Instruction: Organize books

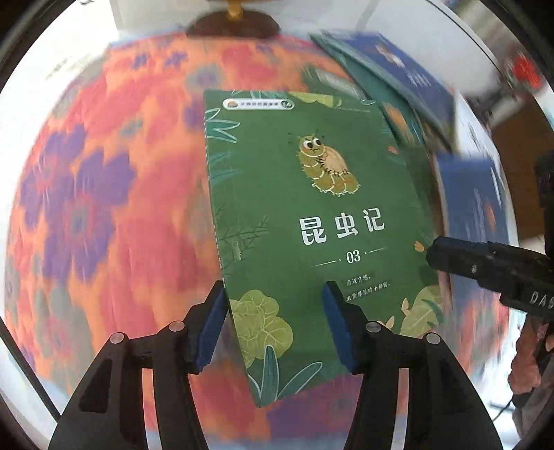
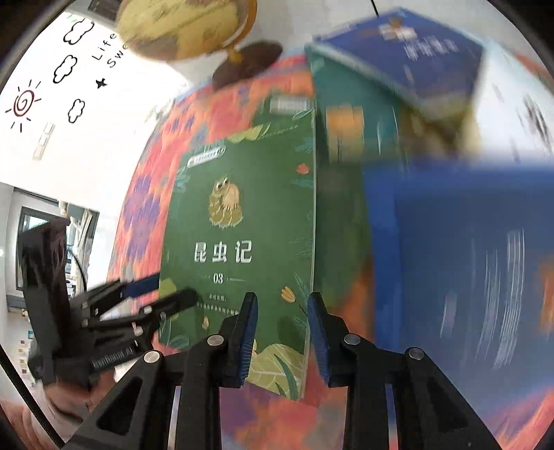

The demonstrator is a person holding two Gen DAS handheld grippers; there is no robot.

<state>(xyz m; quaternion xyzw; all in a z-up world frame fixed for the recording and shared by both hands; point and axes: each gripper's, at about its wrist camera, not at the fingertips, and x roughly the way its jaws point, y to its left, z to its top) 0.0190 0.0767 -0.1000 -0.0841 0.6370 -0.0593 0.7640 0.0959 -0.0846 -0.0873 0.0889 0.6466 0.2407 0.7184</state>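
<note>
**A:** Two claws, one book. The left gripper (image 1: pixel 273 290) is clamped across the spine-side lower corner of the green book (image 1: pixel 311 214), and the right gripper (image 2: pixel 282 301) pinches the opposite long edge.

**B:** And where does the book sit?

**A:** Over the floral cloth (image 1: pixel 104 207), cover up and slanted, just left of the heap of other books. I can't tell whether it is clear of the cloth.

**B:** How will it handle?

**A:** It looks like a thin paperback, so light and easy to bend, with a smooth cover that could slide in the pads. I'd keep both grips near the edges (the spine side is the stiffer one) and keep it level, so it doesn't sag in the middle.

**B:** Any shelf, box or bookend to put it in?

**A:** None in view. There is only a loose pile: a blue book (image 2: pixel 398 52) lying on a teal book (image 2: pixel 346 104), and another blue cover (image 2: pixel 467 259) nearer and blurred. A globe (image 2: pixel 187 27) stands behind.
</note>
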